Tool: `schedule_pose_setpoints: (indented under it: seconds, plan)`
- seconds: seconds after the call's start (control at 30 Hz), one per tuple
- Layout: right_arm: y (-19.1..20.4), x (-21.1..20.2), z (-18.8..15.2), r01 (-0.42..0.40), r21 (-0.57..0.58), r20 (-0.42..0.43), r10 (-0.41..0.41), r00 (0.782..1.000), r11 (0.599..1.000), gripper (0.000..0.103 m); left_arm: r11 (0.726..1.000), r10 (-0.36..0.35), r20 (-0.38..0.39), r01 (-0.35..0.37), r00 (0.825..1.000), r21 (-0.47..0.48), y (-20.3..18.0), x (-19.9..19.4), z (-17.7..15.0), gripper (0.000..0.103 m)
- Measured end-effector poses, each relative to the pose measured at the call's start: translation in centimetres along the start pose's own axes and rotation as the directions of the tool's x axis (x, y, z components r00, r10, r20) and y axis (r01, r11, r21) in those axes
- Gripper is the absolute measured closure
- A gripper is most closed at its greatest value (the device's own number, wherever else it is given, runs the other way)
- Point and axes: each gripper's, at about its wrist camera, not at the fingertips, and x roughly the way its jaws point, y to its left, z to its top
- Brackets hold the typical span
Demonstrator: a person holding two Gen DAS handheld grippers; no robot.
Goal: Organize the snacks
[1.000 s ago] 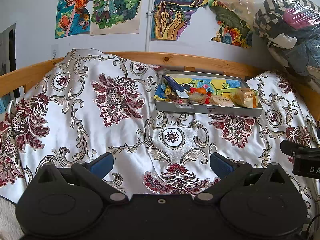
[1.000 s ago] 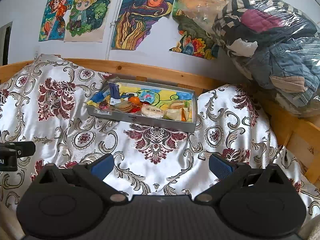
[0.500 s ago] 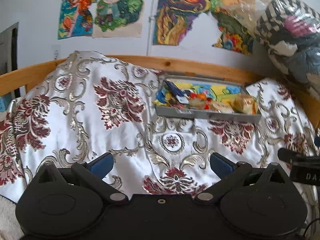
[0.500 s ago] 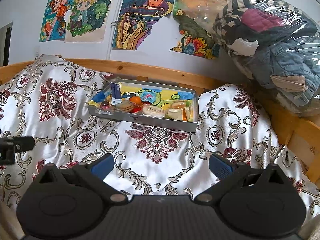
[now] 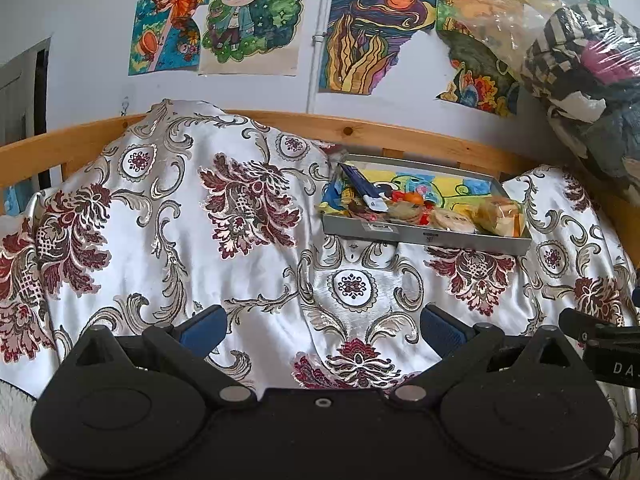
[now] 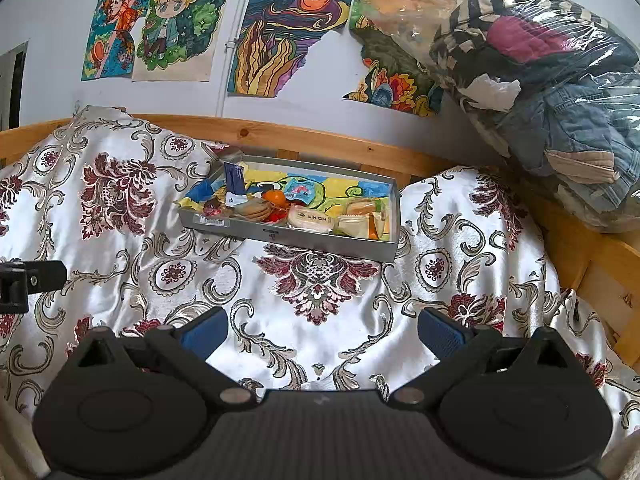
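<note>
Since the earlier frame both views shift only slightly; the tray sits marginally lower in the left view, and nothing in it has moved. Left gripper [image 5: 322,326] hangs low in the frame over the patterned bedspread [image 5: 180,248], jaws spread wide, holding nothing. Grey tray [image 5: 424,236] lies right of centre on the bedspread, just before the wooden bed rail [image 5: 360,130], well apart from both grippers. Snacks [image 6: 280,210] are heaped along its near side: biscuits, wrapped cakes, an orange piece, a blue packet. Right gripper [image 6: 322,326] hangs likewise, jaws wide and empty. Bagged clothes [image 6: 560,100] occupy the upper right.
</note>
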Motion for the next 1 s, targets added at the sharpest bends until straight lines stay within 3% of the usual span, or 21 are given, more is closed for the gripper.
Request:
schedule_pose_setpoints:
  seconds: [1.0]
  plan:
    - [0.04, 0.05, -0.08, 0.001, -0.002, 0.0, -0.001, 1.0, 1.0, 0.0, 1.0, -0.008, -0.002, 0.008, 1.0, 0.005, -0.09, -0.05, -0.07, 0.001]
